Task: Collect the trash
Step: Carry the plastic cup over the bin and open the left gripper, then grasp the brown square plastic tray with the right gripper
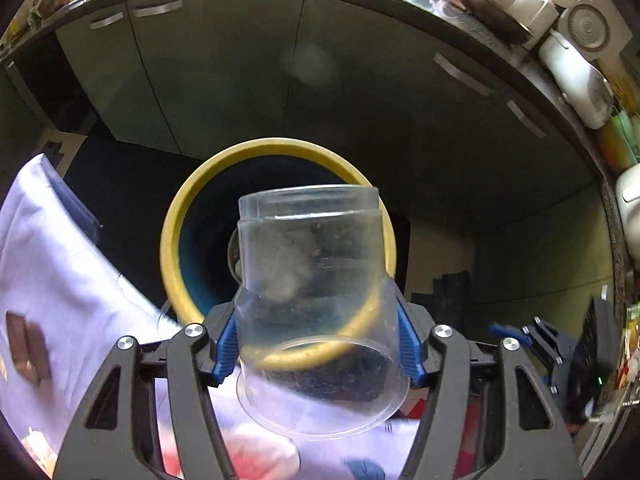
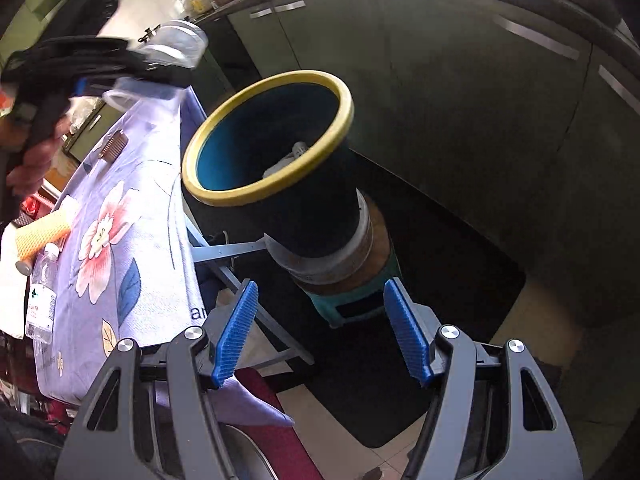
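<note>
Clear plastic is what we hold: the left gripper [image 1: 316, 340] has its blue pads [image 1: 226, 344] clamped on the sides of a transparent cup [image 1: 312, 276], carried just ahead of the yellow-rimmed bin [image 1: 176, 248], seemingly so it can drop straight in. Our right gripper [image 2: 324, 328] hangs with fingers wide apart, nothing between them, the bin beyond its tips. A water bottle [image 2: 40, 300] lies left of those fingers on the floral cloth [image 2: 132, 216]; its label is too small to read.

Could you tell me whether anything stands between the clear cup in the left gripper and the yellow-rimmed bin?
Nothing visible does. The clear plastic cup is clamped in the left gripper, and the bin opens directly ahead.
</note>
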A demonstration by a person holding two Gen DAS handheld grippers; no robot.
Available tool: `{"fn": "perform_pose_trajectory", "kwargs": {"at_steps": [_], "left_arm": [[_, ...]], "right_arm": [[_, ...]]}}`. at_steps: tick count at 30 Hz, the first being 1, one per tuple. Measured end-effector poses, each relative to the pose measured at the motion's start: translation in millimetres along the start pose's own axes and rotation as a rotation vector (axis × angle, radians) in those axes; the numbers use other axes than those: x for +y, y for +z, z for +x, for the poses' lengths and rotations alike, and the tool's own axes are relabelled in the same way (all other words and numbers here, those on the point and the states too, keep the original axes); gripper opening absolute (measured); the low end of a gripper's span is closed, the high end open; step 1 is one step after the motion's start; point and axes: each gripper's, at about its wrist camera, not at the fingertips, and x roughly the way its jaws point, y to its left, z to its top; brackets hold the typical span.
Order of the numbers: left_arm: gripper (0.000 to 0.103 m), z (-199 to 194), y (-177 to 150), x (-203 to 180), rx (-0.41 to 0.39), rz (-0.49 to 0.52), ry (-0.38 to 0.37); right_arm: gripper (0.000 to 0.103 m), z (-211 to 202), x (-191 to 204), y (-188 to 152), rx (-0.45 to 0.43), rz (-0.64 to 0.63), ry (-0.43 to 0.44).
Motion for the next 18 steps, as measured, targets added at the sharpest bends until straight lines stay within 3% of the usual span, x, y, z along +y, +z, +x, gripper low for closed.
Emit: {"fn": "perform_pose_trajectory", "kwargs": {"at_steps": [3, 5, 8, 12, 18], "left_arm": [[0.067, 27, 13, 7, 0.005, -0.027, -0.002], [0.081, 38, 15, 11, 0.006, -0.04, 0.007], [0.081, 38, 11, 17, -0.005, -0.054, 0.002], [0.082, 9, -2, 23, -0.06, -0.063, -0.034], [0.09, -86, -54, 32, -0.265, -0.094, -0.093]], "right_arm": [[0.065, -1, -5, -1, 0.0, 0.015, -0.002], [0.066, -2, -6, -1, -0.005, 0.017, 0.0], [0.066, -5, -3, -2, -0.01, 0.006, 0.006], [0.066, -4, 1, -1, -0.012, -0.001, 0.017], [0.068, 1, 8, -3, -0.007, -0.012, 0.03]]}}
